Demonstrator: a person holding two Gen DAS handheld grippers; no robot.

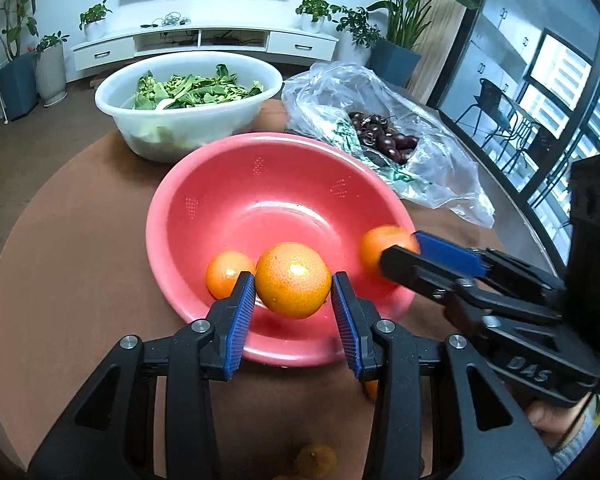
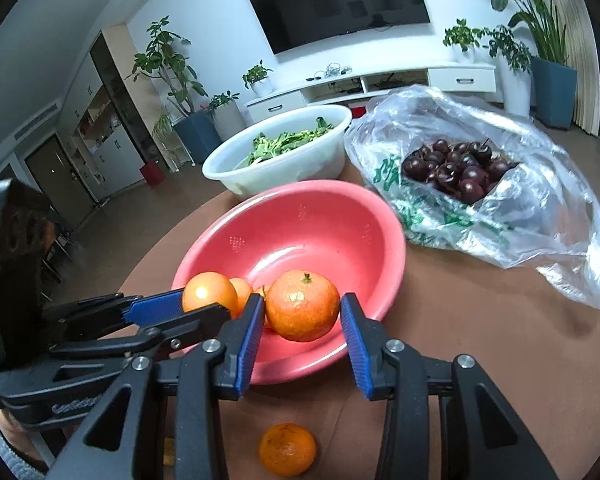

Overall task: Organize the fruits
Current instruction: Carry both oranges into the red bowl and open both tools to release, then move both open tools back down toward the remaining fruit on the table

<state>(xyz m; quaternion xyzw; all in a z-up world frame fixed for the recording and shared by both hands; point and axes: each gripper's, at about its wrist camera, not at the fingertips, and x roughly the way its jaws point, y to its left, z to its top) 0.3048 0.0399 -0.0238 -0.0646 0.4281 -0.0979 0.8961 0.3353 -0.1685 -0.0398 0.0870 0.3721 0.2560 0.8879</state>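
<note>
A pink bowl (image 1: 284, 184) stands on the brown round table and holds one orange (image 1: 226, 274). My left gripper (image 1: 293, 286) is shut on an orange (image 1: 292, 290) over the bowl's near rim. My right gripper (image 2: 302, 307) is shut on another orange (image 2: 302, 306) over the bowl's near right rim; it also shows in the left wrist view (image 1: 400, 250) with its orange (image 1: 376, 244). A loose orange (image 2: 287, 449) lies on the table in front of the bowl.
A white basin of leafy greens (image 1: 188, 100) stands behind the pink bowl. A clear plastic bag of dark cherries (image 2: 456, 170) lies to the right. Another orange (image 1: 316, 462) lies at the near table edge.
</note>
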